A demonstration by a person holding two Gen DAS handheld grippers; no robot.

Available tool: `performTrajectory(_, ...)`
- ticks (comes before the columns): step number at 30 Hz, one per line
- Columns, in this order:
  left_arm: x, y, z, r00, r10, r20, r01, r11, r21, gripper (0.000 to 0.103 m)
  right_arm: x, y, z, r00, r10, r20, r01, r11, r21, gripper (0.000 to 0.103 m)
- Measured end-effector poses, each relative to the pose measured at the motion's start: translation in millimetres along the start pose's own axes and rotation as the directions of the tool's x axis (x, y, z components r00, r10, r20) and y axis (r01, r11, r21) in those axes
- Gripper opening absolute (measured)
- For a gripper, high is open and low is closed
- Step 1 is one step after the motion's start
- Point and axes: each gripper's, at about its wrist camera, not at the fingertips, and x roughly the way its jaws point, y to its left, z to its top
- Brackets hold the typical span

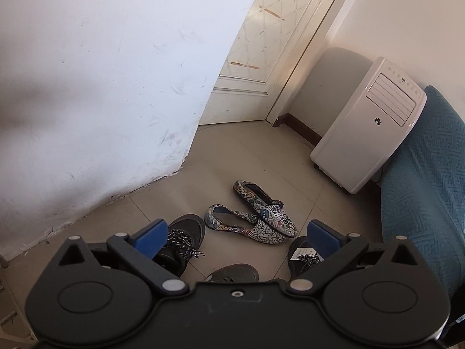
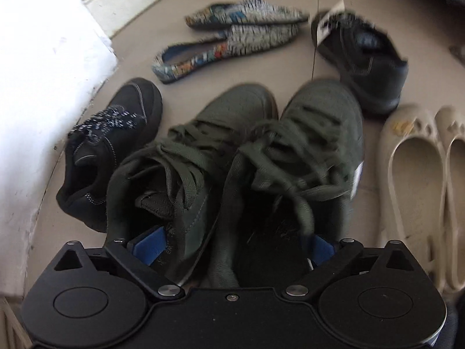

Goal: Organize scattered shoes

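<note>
While right tool (image 2: 232, 245) straddles green sneakers (image 2: 293, 157) (adjoining collars) | left tool (image 1: 237, 234) empty

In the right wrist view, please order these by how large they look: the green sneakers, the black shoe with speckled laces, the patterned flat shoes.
1. green sneakers: largest, though they lie nearest the camera, which enlarges them.
2. black shoe with speckled laces.
3. patterned flat shoes: each looks smallest, but they lie farthest, so true size is unsure.

Open left gripper (image 1: 237, 237), patterned flats (image 1: 255, 218), black sneakers (image 1: 183, 232), white cooler (image 1: 369, 128)
</note>
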Motion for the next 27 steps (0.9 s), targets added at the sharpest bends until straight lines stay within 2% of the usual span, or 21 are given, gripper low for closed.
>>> performTrajectory(2, -1, 0, 0, 1.0, 0.003, 0.005, -0.003, 1.0, 0.001, 0.103, 7, -1, 2, 1.0, -0.03, 0.007, 0.03, 0.999, 0.019, 0.08)
performTrajectory(4, -1, 1, 0, 1.0, 0.007, 0.006, -0.007, 1.0, -0.006, 0.103, 6, -5, 5, 0.999, -0.044, 0.019, 0.043, 0.998, 0.052, 0.052)
performTrajectory(5, 0, 2, 0, 1.0, 0.009, 0.006, -0.009, 1.0, -0.011, 0.103, 4, -10, 5, 0.999, -0.036, 0.018, 0.034, 0.996, 0.087, 0.049)
performTrajectory(7, 1, 3, 0, 1.0, 0.01, 0.004, -0.01, 1.0, -0.02, 0.103, 0, -25, 4, 0.999, -0.044, 0.003, 0.042, 0.984, 0.174, 0.049)
performTrajectory(9, 3, 2, -1, 1.0, 0.005, -0.004, -0.005, 1.0, -0.022, 0.103, -4, -39, 2, 0.999, -0.052, -0.008, 0.052, 0.966, 0.251, 0.039)
performTrajectory(15, 6, -6, -3, 1.0, -0.008, -0.015, 0.008, 1.0, 0.013, 0.103, -23, -81, -2, 0.995, -0.096, 0.019, 0.083, 0.933, 0.349, 0.036)
performTrajectory(20, 13, -14, -5, 0.999, -0.024, -0.038, 0.024, 1.0, 0.018, 0.103, -35, -121, -1, 0.99, -0.141, 0.003, 0.126, 0.897, 0.423, 0.04)
performTrajectory(27, 19, -31, -11, 0.997, -0.062, -0.056, 0.064, 0.997, 0.046, 0.103, -52, -153, -10, 0.976, -0.219, 0.014, 0.198, 0.905, 0.376, 0.042)
